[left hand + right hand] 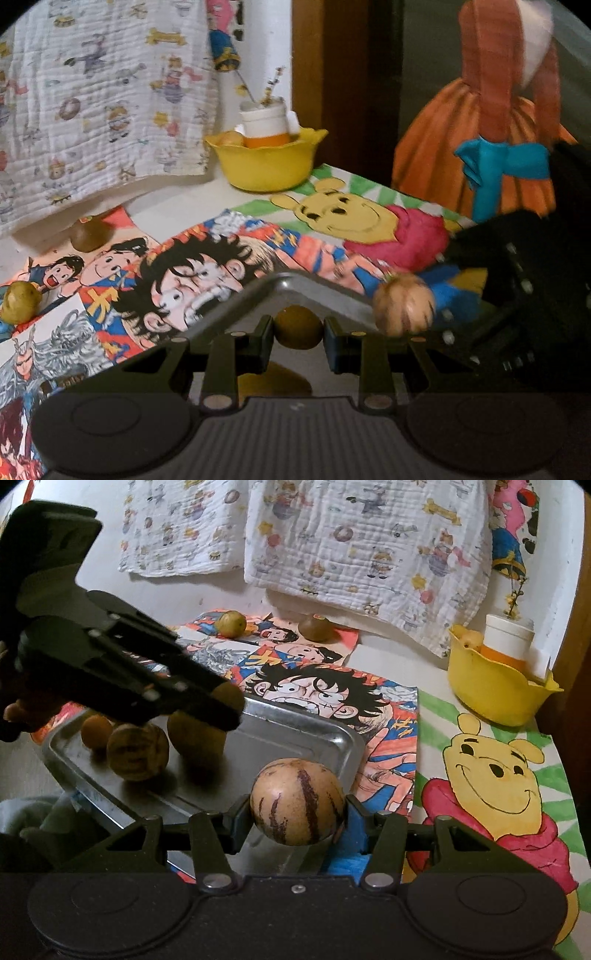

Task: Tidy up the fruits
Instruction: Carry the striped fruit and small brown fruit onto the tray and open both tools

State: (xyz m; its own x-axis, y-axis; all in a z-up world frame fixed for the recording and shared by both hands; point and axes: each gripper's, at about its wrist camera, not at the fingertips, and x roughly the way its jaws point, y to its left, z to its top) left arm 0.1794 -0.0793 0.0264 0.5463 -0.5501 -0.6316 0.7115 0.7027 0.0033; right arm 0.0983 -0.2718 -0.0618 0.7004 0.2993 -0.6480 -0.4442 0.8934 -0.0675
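My left gripper (298, 332) is shut on a small olive-brown fruit (298, 328) and holds it over the metal tray (295, 286). It also shows in the right wrist view (225, 701), above the tray (303, 738). My right gripper (298, 808) is shut on a round tan fruit with dark red stripes (298, 801), at the tray's near right edge; the left wrist view shows it blurred (404, 304). In the tray lie a striped round fruit (137, 751), a small orange fruit (96, 731) and a yellowish fruit (195, 734).
Two loose fruits lie on the cartoon posters at the back (231, 624) (314, 627), also shown in the left wrist view (90, 232) (20, 301). A yellow bowl (495, 686) with a white-and-orange jar (508, 635) stands at the back right. Patterned cloths (369, 535) hang on the wall.
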